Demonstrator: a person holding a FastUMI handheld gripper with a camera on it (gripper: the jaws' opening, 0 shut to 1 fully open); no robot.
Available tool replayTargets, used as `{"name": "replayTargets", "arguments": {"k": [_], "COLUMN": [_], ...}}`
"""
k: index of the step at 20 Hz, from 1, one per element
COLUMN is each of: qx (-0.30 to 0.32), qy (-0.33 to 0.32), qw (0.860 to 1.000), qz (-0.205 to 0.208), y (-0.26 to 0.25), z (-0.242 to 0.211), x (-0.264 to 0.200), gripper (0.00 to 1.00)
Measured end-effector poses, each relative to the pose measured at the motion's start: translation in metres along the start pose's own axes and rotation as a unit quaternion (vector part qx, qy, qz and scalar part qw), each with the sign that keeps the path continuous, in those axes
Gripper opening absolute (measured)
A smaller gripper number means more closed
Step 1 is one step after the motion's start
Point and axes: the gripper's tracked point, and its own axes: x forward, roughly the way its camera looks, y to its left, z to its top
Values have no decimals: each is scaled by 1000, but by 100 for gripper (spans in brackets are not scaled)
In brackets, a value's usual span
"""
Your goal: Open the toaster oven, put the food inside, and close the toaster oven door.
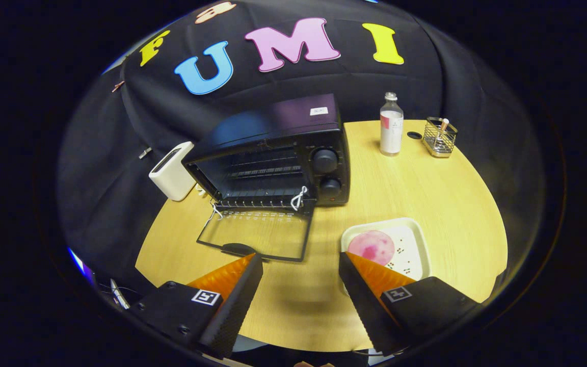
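Light from above falls evenly on my table (426,204); edges bend and darken, and the near tabletop looks slightly smeared.

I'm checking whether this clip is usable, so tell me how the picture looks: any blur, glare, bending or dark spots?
Gripper view: fisheye bends the table edge into a curve; faint motion smear on the wood between the open gripper fingers; toaster oven interior dark, rack barely readable, soft sheen on its top; pink food on the tray sharp and evenly lit.
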Motion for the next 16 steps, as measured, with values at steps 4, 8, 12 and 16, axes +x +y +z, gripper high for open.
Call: {"name": "replayTargets", "arguments": {"k": [4,8,12,16], "qx": [58,73,80,59], "qy": [26,48,72,104], "qw": [998,996,994,993], "qz": [7,17,12,-2], "y": [-54,-108,-158,-189], "z": [5,3,-11,-32], "x": [-9,-2,11,31], "gripper": [100,100,100,100]}}
